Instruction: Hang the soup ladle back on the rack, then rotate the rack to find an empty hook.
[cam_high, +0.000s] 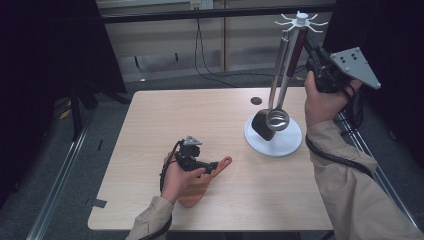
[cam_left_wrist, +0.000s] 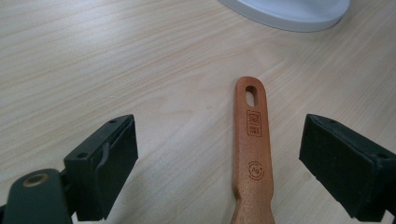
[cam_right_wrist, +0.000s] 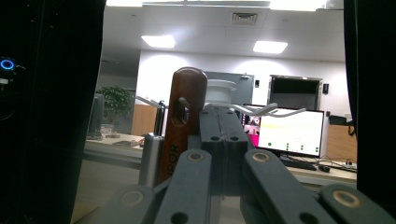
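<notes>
Near the front edge of the wooden surface (cam_high: 150, 125), a little left of the middle, lies a flat wooden spatula (cam_high: 200, 187) with its thin handle pointing to the far right. The left gripper (cam_high: 207, 166) sits over it in the person's left hand (cam_high: 177, 182). In the left gripper view its jaws are spread wide, and the spatula handle (cam_left_wrist: 253, 154) lies flat between them, closer to the right one, with neither pad touching it. Farther back on the right stands a white rack (cam_high: 274, 137) with a round base and a tall pole. A dark spatula with a brown handle (cam_high: 296, 47) and a shiny ladle (cam_high: 278, 119) hang from its top hooks. The right gripper (cam_high: 307, 42) is held up high by the hooks, just beside the brown handle. Its jaws are pressed together with nothing in them.
</notes>
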